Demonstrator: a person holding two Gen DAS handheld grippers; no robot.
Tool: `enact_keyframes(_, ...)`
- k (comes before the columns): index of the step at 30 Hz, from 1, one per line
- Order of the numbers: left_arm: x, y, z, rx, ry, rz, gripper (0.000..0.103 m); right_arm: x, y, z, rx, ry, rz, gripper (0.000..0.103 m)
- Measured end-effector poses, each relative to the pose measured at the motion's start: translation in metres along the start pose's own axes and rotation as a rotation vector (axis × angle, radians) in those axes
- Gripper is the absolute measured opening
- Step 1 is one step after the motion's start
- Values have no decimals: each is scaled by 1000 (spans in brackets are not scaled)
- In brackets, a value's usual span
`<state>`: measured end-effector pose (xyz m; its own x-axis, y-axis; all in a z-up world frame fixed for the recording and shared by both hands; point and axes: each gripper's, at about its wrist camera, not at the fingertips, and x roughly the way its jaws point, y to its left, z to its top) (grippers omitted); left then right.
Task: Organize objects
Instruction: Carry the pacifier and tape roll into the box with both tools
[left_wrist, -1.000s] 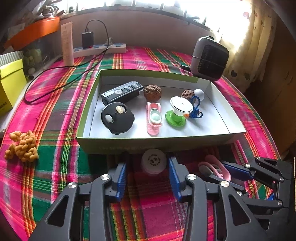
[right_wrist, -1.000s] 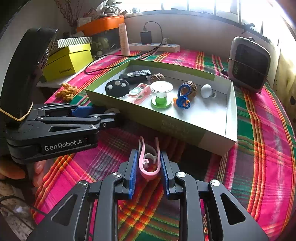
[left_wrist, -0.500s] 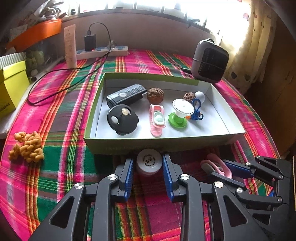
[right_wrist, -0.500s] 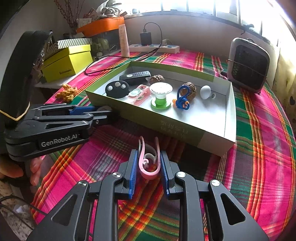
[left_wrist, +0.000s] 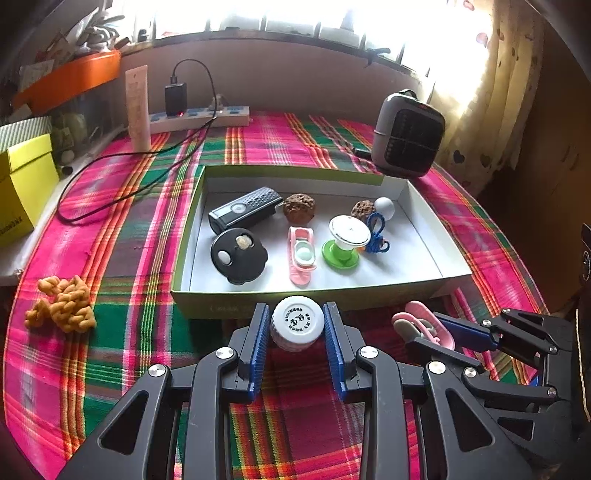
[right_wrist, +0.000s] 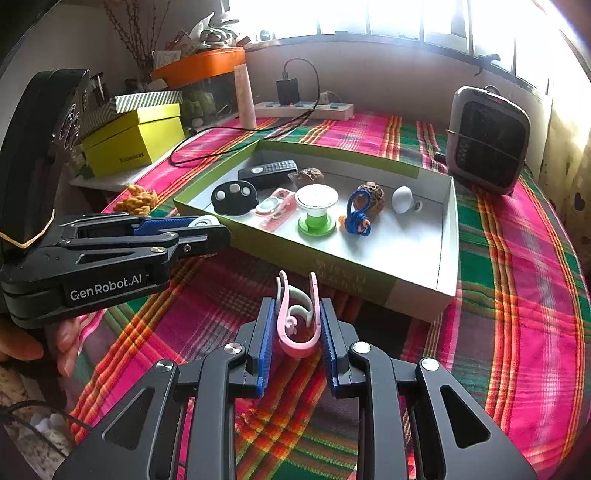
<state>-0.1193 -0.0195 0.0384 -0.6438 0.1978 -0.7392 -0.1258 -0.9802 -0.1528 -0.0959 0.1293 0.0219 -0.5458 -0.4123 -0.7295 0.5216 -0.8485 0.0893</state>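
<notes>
The left gripper (left_wrist: 296, 345) has black arms and bumpy blue pads. Its jaws have just been closing, and now they squeeze a small round bottle with a smooth white cap (left_wrist: 297, 320) that has tiny black print on top. The bottle sits right between the pads, just in front of the near wall of the box.

The right gripper (right_wrist: 294, 334) looks the same, black with blue ridged pads. It is clamped on a pink clip (right_wrist: 297, 316), a bendy U shape with a pale curl inside. The clip pokes out past the pads, near the box's front wall.

Under both grippers lies a checked cloth (left_wrist: 110, 229) in pink, green and orange stripes.

Just past the grippers is a flat cardboard box (left_wrist: 295, 297), green outside and white inside. In it, nearest the left gripper, lie a round black lid-like thing (left_wrist: 238, 256) with pale buttons, a pink and white holder (left_wrist: 302, 254), and a white and green spool (left_wrist: 345, 240). Behind those are a black remote (left_wrist: 245, 211), a bumpy brown nut (left_wrist: 299, 207), a blue cord loop (left_wrist: 376, 232), another brown nut (left_wrist: 363, 209) and a small white ball-shaped thing (left_wrist: 385, 207).

Off to the left of the left gripper sits a knotty yellow lump (left_wrist: 62, 304). Farther back are a grey heater (left_wrist: 406, 136), a white power strip (left_wrist: 199, 118) and a yellow box (left_wrist: 22, 184).
</notes>
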Motion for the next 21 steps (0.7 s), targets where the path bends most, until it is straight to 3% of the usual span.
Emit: enact_keyframes(21,-13,-10,15,23,-46,-14,28,-12,-12,14,43,-52,-28,24)
